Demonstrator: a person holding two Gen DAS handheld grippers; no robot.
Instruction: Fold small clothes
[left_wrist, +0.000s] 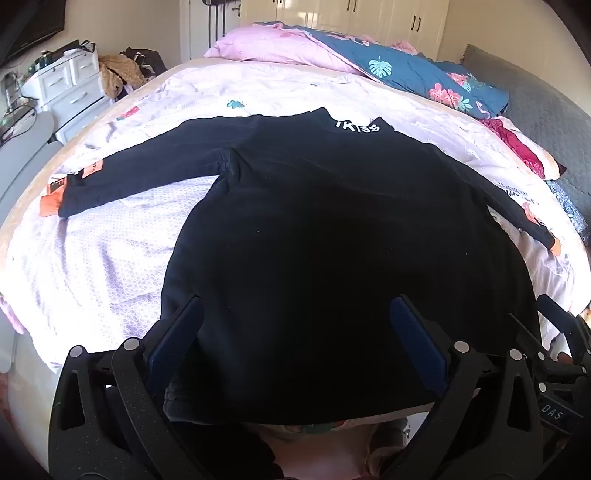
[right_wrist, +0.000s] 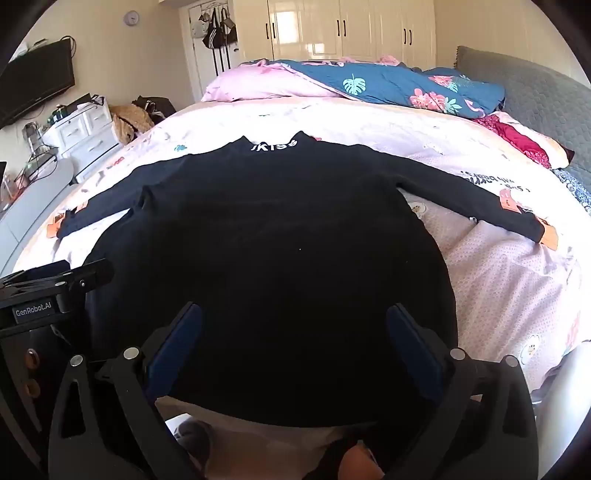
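Observation:
A black long-sleeved top (left_wrist: 314, 221) lies flat on the bed, sleeves spread to both sides, white lettering at its collar at the far end. It also shows in the right wrist view (right_wrist: 266, 240). My left gripper (left_wrist: 295, 325) is open, its blue pads (left_wrist: 173, 347) wide apart over the near hem. My right gripper (right_wrist: 293, 332) is open too, its pads (right_wrist: 413, 347) spread over the hem. The left gripper's body (right_wrist: 55, 291) shows at the left in the right wrist view. Neither gripper holds the cloth.
The bed has a pink patterned sheet (right_wrist: 498, 277). A blue floral quilt (right_wrist: 399, 88) and pink pillow (right_wrist: 255, 85) lie at the far end. A white drawer unit (right_wrist: 85, 129) and a TV (right_wrist: 33, 88) stand at the left. A grey headboard (right_wrist: 535, 85) is at the right.

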